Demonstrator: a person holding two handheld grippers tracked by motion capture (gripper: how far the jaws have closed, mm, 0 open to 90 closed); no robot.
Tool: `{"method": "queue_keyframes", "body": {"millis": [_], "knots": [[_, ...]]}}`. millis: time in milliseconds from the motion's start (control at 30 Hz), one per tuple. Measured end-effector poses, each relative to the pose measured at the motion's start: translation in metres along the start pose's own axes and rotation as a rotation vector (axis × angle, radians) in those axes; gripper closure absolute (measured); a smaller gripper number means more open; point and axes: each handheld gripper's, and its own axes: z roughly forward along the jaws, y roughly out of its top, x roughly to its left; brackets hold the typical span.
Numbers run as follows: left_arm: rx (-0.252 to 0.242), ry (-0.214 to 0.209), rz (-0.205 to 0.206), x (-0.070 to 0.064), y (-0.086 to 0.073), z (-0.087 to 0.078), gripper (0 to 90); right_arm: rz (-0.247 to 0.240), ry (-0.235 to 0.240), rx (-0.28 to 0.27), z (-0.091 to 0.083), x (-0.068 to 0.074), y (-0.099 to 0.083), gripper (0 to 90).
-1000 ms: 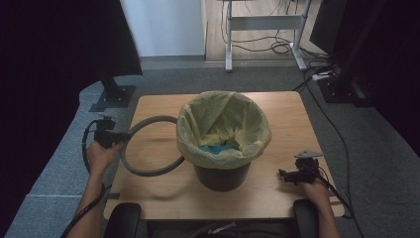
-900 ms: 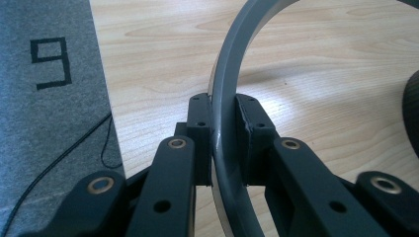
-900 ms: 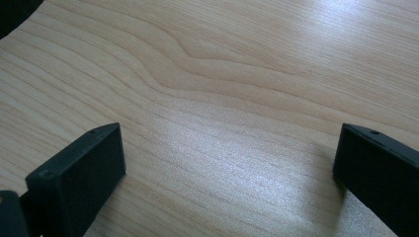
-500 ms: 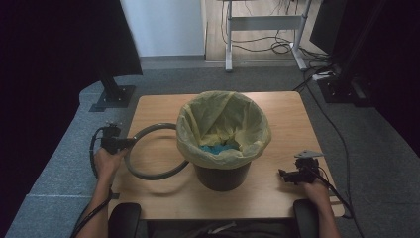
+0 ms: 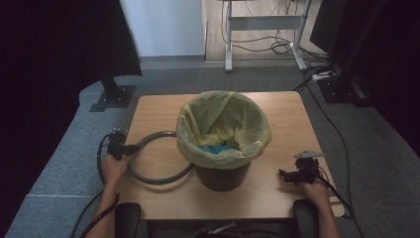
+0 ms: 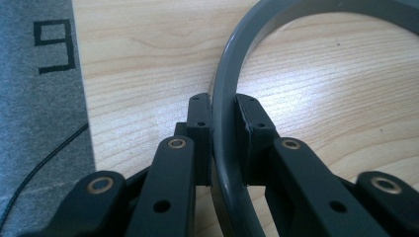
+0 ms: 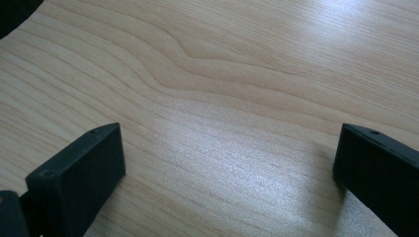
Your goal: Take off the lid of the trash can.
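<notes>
While the left gripper (image 6: 223, 143) sits at the near left edge of the table (image 5: 287, 124), its two black jaws are pressed against either side of the grey ring (image 6: 225, 98), so that ring is what it holds. In the left gripper view the band runs up between the jaws and then bends away to the right across the wood, with grey floor and a black mark off to the left. From the high view the left gripper (image 5: 118, 148) grips the ring (image 5: 148, 176) at its leftmost point, and the hoop lies flat on the tabletop, its far side tucked against the foot of the black bin (image 5: 223, 176).

So the relation that matters is plain: the bin stands to the right of the held ring and a little farther from the person, and the ring's open plane is level while the bin's mouth is well above it. The yellow bag (image 5: 223, 129) is draped over the bin's rim, with something blue (image 5: 218, 148) lying inside (what it is I cannot tell). My guess is that the ring belongs over that rim, which would call for a lift, then a carry rightward.

The right gripper (image 5: 289, 174) rests on the near right of the table, well apart from the ring. Its jaws stand wide over bare wood in the right gripper view, holding nothing. The left hand is plainly the nearer one.
</notes>
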Motion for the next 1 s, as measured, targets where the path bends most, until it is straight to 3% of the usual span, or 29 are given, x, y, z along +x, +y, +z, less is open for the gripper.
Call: {"method": "queue_keyframes", "body": {"millis": [267,433,467,533,567,700,867,1000], "knots": [[0.011,0.033,0.025,-0.002,-0.009,0.009,77.2,0.000,0.000,0.000,0.000,0.000,0.000,0.0],[-0.016,0.048,0.033,-0.003,-0.012,0.011,74.6,0.000,0.000,0.000,0.000,0.000,0.000,0.0],[-0.025,0.035,0.032,-0.003,-0.013,0.011,72.7,0.000,0.000,0.000,0.000,0.000,0.000,0.0],[-0.033,0.031,0.035,-0.003,-0.014,0.012,62.3,0.000,0.000,0.000,0.000,0.000,0.000,0.0],[-0.038,0.038,0.049,-0.005,-0.014,0.013,62.3,0.000,0.000,0.000,0.000,0.000,0.000,0.0],[-0.059,0.070,0.092,-0.013,-0.018,0.016,48.5,0.000,0.000,0.000,0.000,0.000,0.000,0.0],[-0.119,0.097,0.081,-0.020,-0.025,0.024,25.8,0.001,0.001,0.000,0.000,0.000,0.000,0.0],[-0.111,0.090,0.095,-0.023,-0.026,0.027,10.2,0.001,0.001,0.000,0.000,0.000,0.000,0.0]]}}
